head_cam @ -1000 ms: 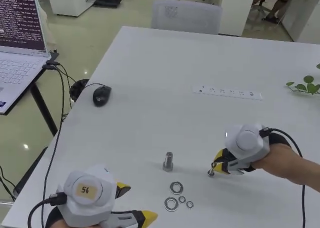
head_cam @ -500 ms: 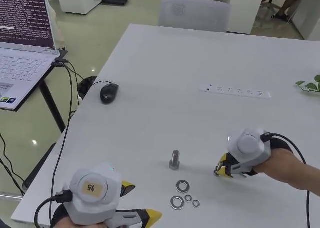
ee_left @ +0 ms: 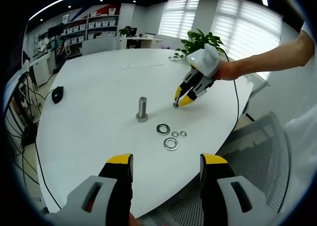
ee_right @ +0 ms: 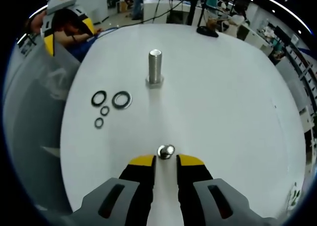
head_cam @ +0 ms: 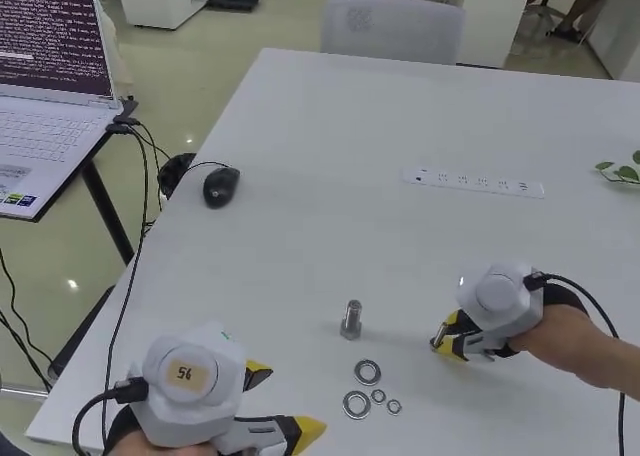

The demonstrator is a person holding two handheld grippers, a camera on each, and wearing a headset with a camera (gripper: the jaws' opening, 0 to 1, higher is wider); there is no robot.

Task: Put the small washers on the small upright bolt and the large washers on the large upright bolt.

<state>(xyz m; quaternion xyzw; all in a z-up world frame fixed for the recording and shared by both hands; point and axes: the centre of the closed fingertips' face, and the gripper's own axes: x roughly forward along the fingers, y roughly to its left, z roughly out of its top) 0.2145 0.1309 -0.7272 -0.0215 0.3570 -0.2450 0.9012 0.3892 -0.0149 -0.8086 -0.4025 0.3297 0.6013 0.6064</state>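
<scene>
Right gripper [ee_right: 166,162]: jaws drawn close, pinching the small bolt [ee_right: 166,150] at their very tips. The bolt stands upright on the table [head_cam: 330,126]. In the head view this gripper [head_cam: 440,340] tilts down and to the left, tips at the table surface. The hand [head_cam: 560,326] behind it reaches in from the right edge, forearm low over the table.

Left gripper [ee_left: 166,162]: jaws spread wide, nothing between them. It is held low at the near table edge [head_cam: 282,404] and aims across the table toward the washers.

Large bolt [head_cam: 352,318]: upright, head down, well apart from the small bolt.

Two large washers [head_cam: 367,372] and two small washers [head_cam: 378,396]: flat on the table in a loose cluster, just in front of the large bolt, between the two grippers.

A mouse [head_cam: 221,186] and a power strip [head_cam: 475,185] lie farther back.
</scene>
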